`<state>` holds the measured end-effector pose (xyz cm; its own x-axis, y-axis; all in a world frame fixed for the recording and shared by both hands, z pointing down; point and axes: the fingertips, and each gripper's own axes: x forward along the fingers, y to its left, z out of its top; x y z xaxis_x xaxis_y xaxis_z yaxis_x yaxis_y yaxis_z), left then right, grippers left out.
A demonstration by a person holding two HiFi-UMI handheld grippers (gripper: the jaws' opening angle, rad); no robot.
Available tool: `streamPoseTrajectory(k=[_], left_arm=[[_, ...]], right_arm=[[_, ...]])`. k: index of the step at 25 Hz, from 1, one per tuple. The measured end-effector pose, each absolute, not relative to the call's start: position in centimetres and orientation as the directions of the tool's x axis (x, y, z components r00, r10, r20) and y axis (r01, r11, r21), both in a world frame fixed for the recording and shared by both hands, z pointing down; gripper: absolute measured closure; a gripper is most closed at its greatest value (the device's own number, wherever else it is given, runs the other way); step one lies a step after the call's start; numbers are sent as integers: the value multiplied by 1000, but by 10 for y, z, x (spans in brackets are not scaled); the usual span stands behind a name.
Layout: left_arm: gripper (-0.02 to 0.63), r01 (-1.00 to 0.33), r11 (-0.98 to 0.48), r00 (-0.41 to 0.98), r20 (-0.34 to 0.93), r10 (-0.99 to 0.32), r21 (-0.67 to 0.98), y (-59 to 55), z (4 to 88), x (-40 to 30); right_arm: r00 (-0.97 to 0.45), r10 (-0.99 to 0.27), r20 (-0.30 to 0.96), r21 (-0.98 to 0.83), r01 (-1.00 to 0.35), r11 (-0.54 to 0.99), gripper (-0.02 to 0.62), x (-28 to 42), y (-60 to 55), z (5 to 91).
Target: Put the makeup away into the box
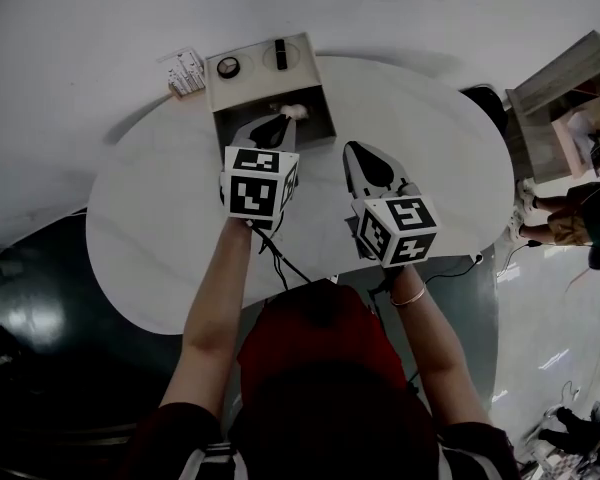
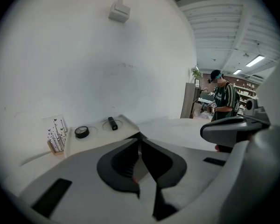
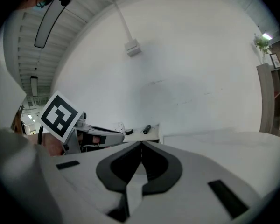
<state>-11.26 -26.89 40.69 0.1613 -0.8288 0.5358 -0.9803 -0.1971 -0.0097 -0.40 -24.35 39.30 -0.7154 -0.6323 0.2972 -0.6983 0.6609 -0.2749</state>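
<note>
A beige box [image 1: 318, 88] stands at the table's far edge, its open compartment facing me. On its upper tray lie a round black compact [image 1: 228, 66] and a short black tube [image 1: 280, 53]; the left gripper view also shows the compact [image 2: 81, 132] and the tube [image 2: 112, 123]. A small white item [image 1: 295, 111] lies in the compartment. My left gripper [image 1: 279, 121] hovers over that compartment, jaws shut [image 2: 140, 137] with nothing visible between them. My right gripper [image 1: 352, 150] hangs over the table to the right of the box, jaws shut and empty [image 3: 141, 143].
The white oval table [image 1: 160, 218] stands against a white wall. A small patterned card stand [image 1: 185, 71] sits left of the box. A black cable [image 1: 290, 263] trails toward me. Wooden shelving [image 1: 560, 98] and a person in a striped shirt [image 2: 222, 99] are off to the right.
</note>
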Motion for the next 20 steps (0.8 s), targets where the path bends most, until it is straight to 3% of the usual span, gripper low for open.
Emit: streamPoseTrajectory(k=[20], left_arm=[[584,-993,-107,113,421,-900,38,-200,375,-107]], right_arm=[[-729,-639,246,-240,-684,689,580,4,-212,364]])
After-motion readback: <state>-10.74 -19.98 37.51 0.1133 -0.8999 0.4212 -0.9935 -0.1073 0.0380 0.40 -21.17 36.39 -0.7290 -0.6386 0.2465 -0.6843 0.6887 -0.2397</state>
